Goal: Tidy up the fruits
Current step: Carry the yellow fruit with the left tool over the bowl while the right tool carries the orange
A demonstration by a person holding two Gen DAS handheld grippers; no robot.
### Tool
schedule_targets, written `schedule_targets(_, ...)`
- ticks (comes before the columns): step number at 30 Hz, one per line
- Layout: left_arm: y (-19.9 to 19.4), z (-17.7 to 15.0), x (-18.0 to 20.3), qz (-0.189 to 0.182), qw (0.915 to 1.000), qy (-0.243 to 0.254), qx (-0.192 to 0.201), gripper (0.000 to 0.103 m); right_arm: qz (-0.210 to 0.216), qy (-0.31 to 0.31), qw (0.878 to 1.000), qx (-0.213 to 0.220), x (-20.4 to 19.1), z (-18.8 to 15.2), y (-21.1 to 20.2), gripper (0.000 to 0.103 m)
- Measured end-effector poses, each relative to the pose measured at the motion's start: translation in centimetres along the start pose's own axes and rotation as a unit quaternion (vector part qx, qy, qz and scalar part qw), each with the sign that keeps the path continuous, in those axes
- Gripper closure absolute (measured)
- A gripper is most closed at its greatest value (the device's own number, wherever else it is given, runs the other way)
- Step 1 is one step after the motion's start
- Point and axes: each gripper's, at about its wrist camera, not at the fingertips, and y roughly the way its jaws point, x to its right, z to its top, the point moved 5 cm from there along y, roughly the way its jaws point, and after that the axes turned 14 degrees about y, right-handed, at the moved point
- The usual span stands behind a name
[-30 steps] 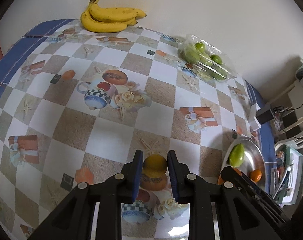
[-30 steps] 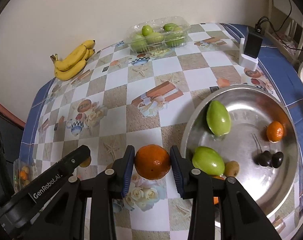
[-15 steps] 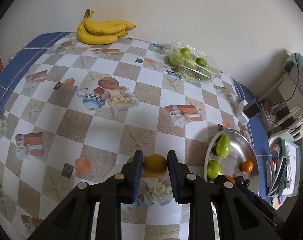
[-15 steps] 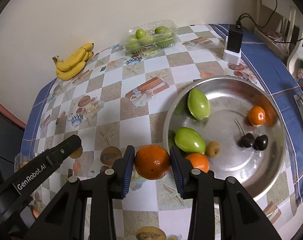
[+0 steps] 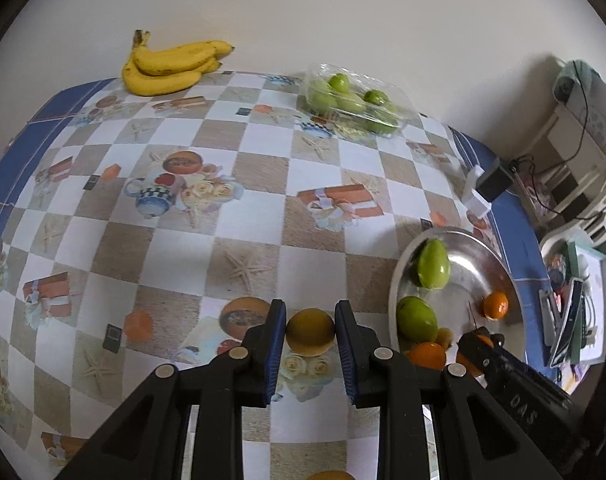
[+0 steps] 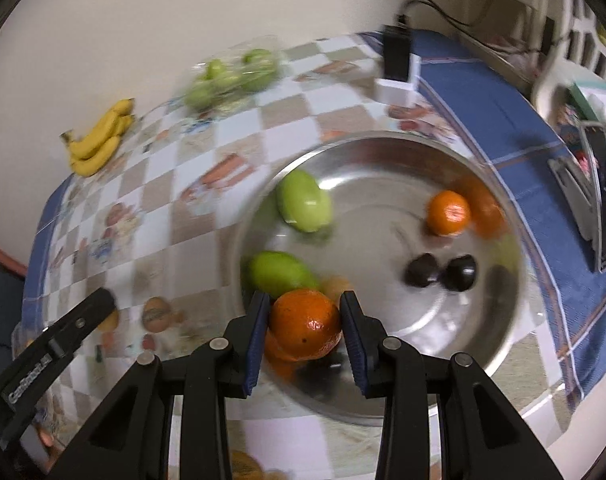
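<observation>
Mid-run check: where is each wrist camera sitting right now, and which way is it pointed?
Left wrist: behind the left gripper, above the table, facing the wall; its fingers hold a yellowish fruit; the right gripper shows at the lower right.
Right wrist: behind the right gripper, over the metal bowl, holding an orange; the left gripper shows at the lower left.
Shared: bowl, bananas, tray of green fruit.

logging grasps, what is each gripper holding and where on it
Left gripper: a small yellow-brown fruit, pinched across its sides. Right gripper: an orange, also gripped across its sides.
</observation>
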Motion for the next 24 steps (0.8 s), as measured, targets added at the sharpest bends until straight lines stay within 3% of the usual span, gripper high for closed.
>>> schedule_targets(10,0.6,0.4,4.1,-0.020,0.9984,0.053,0.004,0.076,-0.025,0.040,0.999,0.007,3.8,1.7,0.0,0.065)
schedule_targets(16,1.9,0.4,6.8,-0.046,0.9952,0.086,0.002,0.076,-0.029,0.047,0.998,0.003,4.4,1.9,0.3,0.065)
schedule_targets(24,3.6,0.3,9.2,-0.054,0.9911,0.122,0.002,0.076,-0.034,0.049,0.998,-0.007,4.8,1.7,1.0,0.065)
